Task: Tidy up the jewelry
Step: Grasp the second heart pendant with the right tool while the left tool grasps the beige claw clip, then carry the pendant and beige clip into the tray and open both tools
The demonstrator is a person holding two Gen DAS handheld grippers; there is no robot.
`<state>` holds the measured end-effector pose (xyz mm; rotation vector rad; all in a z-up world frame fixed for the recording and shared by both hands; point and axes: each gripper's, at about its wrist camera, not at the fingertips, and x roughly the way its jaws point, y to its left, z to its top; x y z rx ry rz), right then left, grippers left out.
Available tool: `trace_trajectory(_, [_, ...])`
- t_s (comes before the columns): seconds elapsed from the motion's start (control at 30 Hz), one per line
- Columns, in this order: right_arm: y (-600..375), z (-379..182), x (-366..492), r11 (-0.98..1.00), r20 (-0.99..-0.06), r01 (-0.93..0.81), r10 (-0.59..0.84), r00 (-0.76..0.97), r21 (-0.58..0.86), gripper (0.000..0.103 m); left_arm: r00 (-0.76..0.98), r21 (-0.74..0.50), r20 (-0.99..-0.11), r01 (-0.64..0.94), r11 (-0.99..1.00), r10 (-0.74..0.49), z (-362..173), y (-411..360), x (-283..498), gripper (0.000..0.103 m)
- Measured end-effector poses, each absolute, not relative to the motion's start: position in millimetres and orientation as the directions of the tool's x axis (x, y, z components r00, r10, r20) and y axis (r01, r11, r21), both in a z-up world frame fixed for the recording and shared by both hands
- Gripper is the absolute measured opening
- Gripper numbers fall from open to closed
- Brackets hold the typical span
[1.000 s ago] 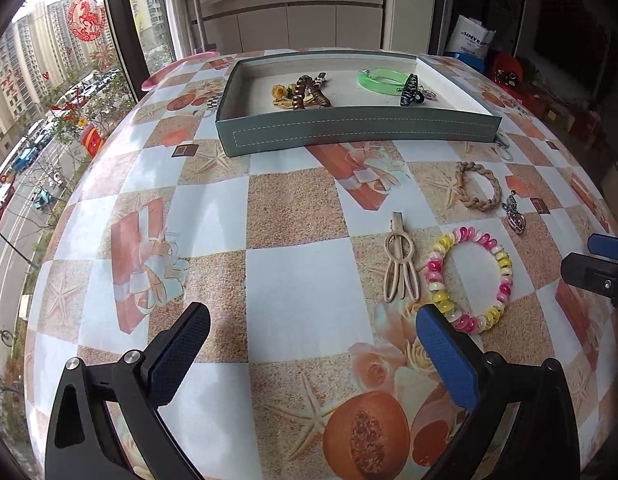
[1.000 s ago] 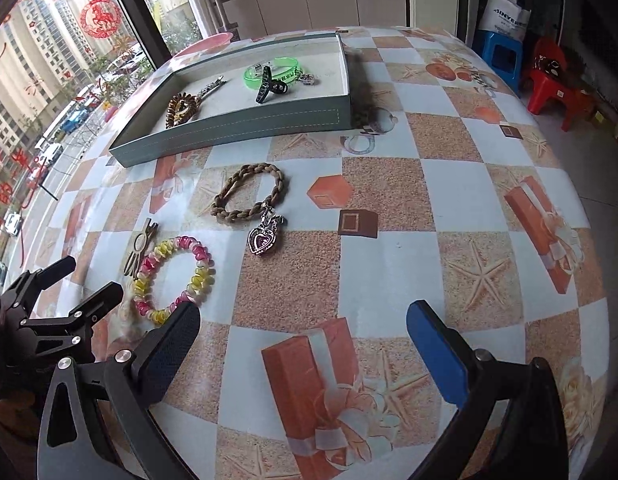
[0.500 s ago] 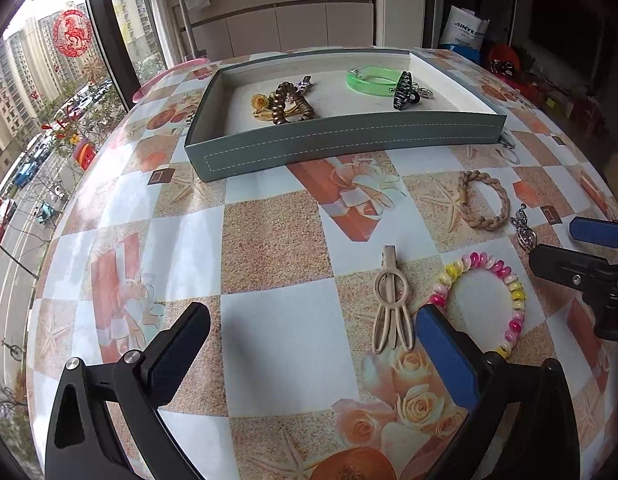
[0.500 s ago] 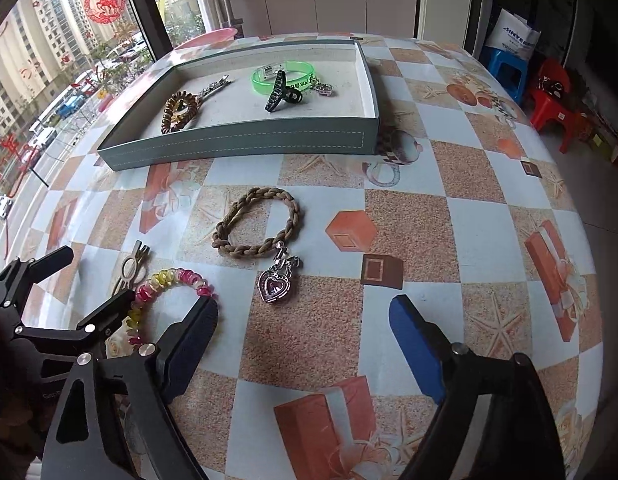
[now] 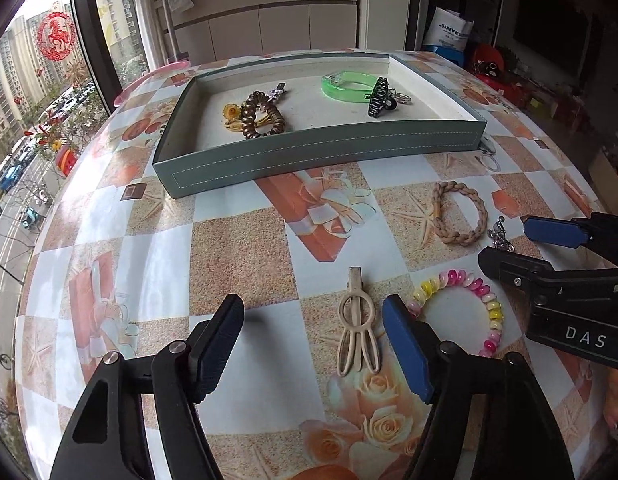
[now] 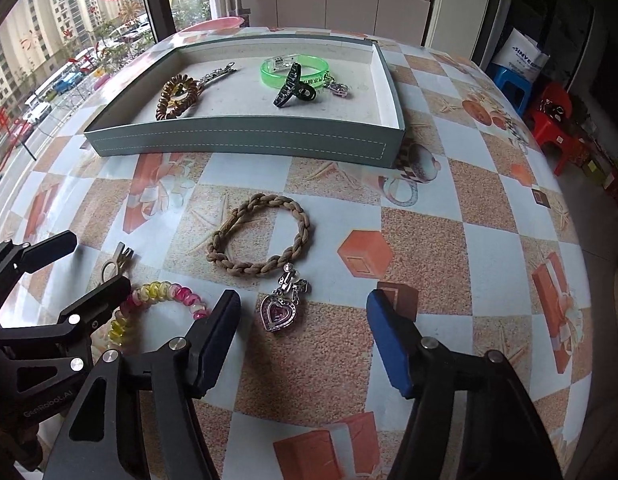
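Note:
A grey tray [image 5: 321, 148] [image 6: 245, 140] at the far side holds a brown coil tie [image 5: 263, 114], a green bangle [image 5: 349, 85] and a black claw clip [image 5: 377, 97]. On the table lie a beige hair clip [image 5: 356, 320], a pink-yellow coil bracelet [image 5: 457, 304] [image 6: 157, 308], a braided brown bracelet [image 5: 461, 216] [image 6: 261, 236] and a heart pendant [image 6: 280, 308]. My left gripper [image 5: 313, 344] is open, low, with the beige clip between its fingers. My right gripper [image 6: 303, 336] is open, with the heart pendant between its fingers.
The table has a checked orange and white cloth [image 5: 237, 248]. A window is at the left, cabinets [image 5: 269, 28] behind the tray, red and blue stools [image 6: 549, 120] at the right. A pink dish [image 5: 149, 80] sits at the far left edge.
Both grippers have moved forward and down toward the loose jewelry. The beige clip now lies between the left fingers and the heart pendant between the right fingers. Both jaws have narrowed a little.

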<state>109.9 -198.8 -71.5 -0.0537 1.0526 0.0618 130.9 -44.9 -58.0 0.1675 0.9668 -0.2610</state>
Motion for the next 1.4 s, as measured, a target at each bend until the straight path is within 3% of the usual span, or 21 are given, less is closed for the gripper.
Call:
trace_trajectory(0.13, [-196,-69,108,0.995,-0.869,-0.094,0.035,0.494,-0.013,0.041,0.526,0.004,-0.831,0.33,0.944,-0.18,-56,-49,128,0.064])
trace_trajectory(0.27, [-195,-69,108,0.994,-0.868,-0.109,0.049,0.494,-0.006,0.029,0.515,0.0,-0.83,0.381,0.925,-0.213,-53,-57,123,0.032])
trace_trajectory(0.3, [-195,-69,108,0.994,-0.868,-0.108,0.052,0.494,-0.002,0.021,0.516,0.005,-0.83,0.387,0.922,-0.212,-53,-58,122,0.032])
trace_trajectory(0.33, [-195,-69,107,0.994,-0.868,-0.106,0.053,0.494,0.0,0.019,0.517,0.007,-0.829,0.389,0.921,-0.212,-53,-59,121,0.032])
trace_trajectory(1.07, [-247,-50,82,0.973,-0.828,-0.022,0.209,0.52,0.232,0.019,0.573,-0.102,-0.769,0.328,0.939,-0.283,-16,-27,108,0.032])
trace_trajectory(1.4, [-260,-15,89,0.958,-0.788,-0.018,0.247,0.564,0.287,0.019,0.613,-0.149,-0.724,0.307,0.94,-0.315,16,-24,121,0.032])
